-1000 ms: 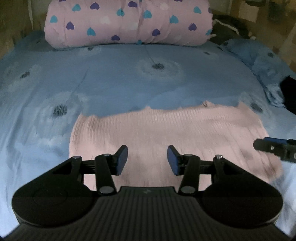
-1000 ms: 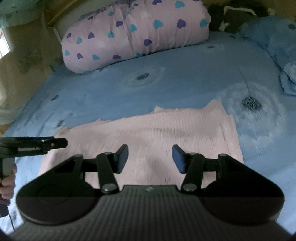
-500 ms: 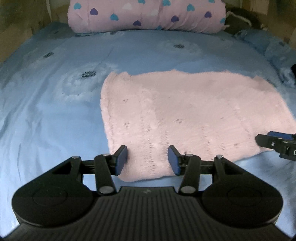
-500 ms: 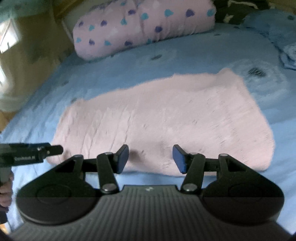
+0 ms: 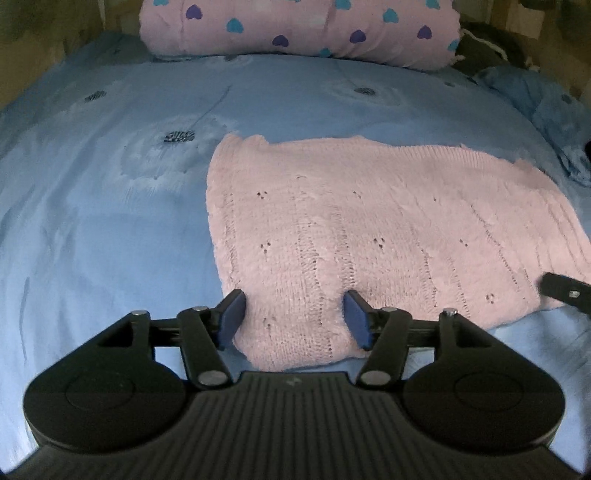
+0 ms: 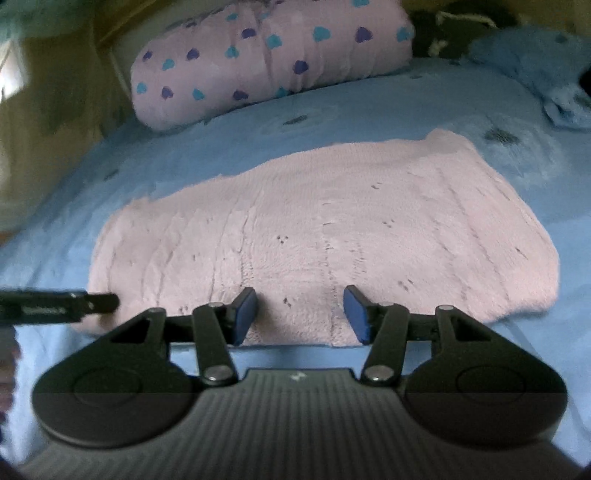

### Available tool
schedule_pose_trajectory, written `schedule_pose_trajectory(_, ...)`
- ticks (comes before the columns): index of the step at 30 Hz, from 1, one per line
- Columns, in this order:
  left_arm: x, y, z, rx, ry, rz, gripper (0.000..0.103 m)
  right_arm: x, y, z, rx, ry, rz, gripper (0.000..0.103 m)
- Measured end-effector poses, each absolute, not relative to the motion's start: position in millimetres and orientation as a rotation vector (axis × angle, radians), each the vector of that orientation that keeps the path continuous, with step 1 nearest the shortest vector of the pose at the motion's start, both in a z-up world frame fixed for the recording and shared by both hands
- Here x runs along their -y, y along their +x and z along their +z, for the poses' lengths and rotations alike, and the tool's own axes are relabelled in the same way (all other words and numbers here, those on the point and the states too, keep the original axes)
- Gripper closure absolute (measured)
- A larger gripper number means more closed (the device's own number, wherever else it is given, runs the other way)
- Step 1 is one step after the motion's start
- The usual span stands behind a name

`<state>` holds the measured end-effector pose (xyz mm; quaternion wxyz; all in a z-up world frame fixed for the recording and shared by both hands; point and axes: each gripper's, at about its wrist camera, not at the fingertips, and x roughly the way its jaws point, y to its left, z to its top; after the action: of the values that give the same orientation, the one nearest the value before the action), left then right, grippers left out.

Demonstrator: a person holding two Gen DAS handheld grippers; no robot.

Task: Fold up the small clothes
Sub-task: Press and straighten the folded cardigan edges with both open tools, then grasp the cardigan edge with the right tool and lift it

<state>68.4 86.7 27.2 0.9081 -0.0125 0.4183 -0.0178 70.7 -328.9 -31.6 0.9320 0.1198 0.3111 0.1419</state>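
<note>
A pink knitted garment (image 5: 369, 229) (image 6: 314, 229) lies flat on the blue bed sheet (image 5: 92, 221). In the left wrist view my left gripper (image 5: 293, 319) hangs low over its near left corner. Its jaws are opening, the knit lies between the blue pads, and neither pad presses on it. My right gripper (image 6: 301, 315) straddles the garment's near edge further right, open, with the knit under the gap. Each gripper shows in the other's view: the right fingertip (image 5: 565, 291) by the near right corner, the left fingertip (image 6: 74, 301) at the near left corner.
A pink pillow with blue and purple hearts (image 5: 295, 29) (image 6: 266, 62) lies across the head of the bed. Crumpled blue cloth (image 5: 546, 110) (image 6: 546, 70) sits at the far right. A hand (image 6: 7, 369) shows at the left edge.
Both grippers came down and drew back from over the garment's middle to its near edge. The left jaws stand wider than before.
</note>
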Motion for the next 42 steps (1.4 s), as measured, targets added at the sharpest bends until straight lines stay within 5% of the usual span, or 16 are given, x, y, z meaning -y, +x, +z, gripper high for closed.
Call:
schedule_pose_trajectory(4, -89, 65, 31, -0.867, -0.051, -0.023, 0.03, 360, 51, -25, -0.594, 0.327, 0.204, 0.048)
schedule_pose_trajectory(8, -94, 63, 31, -0.887, -0.102, -0.011, 0.027, 393, 41, -35, -0.561, 0.483, 0.102, 0.035)
schedule_pose_trajectory(42, -105, 69, 29, -0.919, -0.153, 0.027, 0.019, 415, 95, -65, -0.485, 0.749, 0.019, 0.034)
